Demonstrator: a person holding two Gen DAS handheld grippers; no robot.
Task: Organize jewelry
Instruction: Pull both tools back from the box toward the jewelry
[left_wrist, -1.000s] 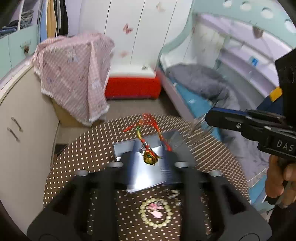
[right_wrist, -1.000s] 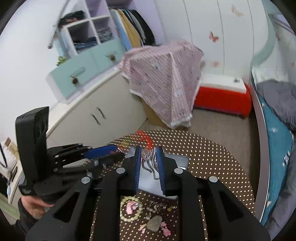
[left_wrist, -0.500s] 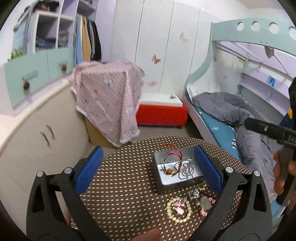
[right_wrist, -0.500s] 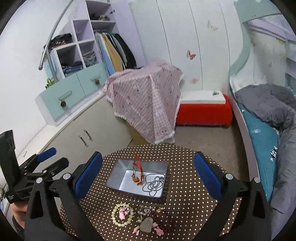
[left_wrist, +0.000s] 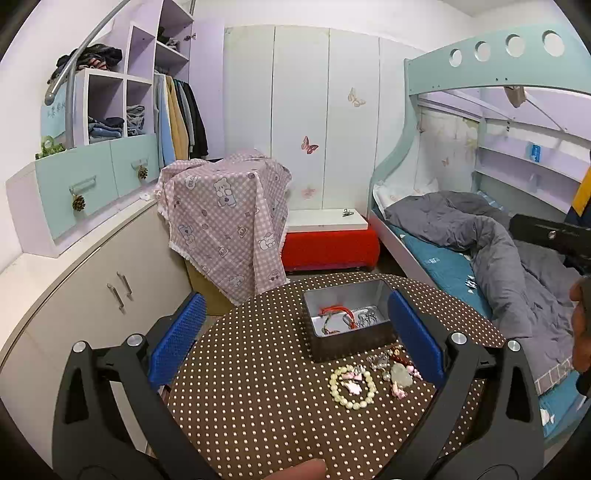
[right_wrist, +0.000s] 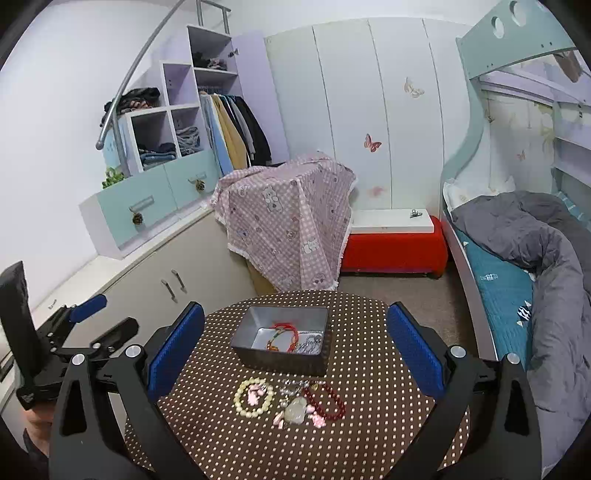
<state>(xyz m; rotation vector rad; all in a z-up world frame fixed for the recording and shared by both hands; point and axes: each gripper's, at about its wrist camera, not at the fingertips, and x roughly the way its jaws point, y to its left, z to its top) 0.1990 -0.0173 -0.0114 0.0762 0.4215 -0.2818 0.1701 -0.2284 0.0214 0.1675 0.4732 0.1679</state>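
A grey metal tin (right_wrist: 258, 354) (left_wrist: 347, 341) sits on the round brown dotted table (right_wrist: 369, 424) (left_wrist: 251, 398). In it lie a red cord bracelet (right_wrist: 282, 334) (left_wrist: 334, 314) and a silver chain (right_wrist: 312, 342) (left_wrist: 365, 316). In front of the tin lie a cream bead bracelet (right_wrist: 254, 397) (left_wrist: 352, 386), a dark red bead bracelet (right_wrist: 330, 400), a grey stone pendant (right_wrist: 295, 410) (left_wrist: 400, 374) and small pink charms. My left gripper (left_wrist: 295, 339) and right gripper (right_wrist: 295, 345) are wide open, empty, held back above the table's near side.
A cabinet (right_wrist: 155, 266) runs along the left. A pink checked cloth (right_wrist: 291, 221) covers something behind the table. A red bench (right_wrist: 391, 247) stands by the wardrobe wall. A bed with grey duvet (right_wrist: 535, 251) is on the right.
Both grippers have opened wide and pulled back from the tin. The red cord bracelet and the silver chain now lie in the tin.
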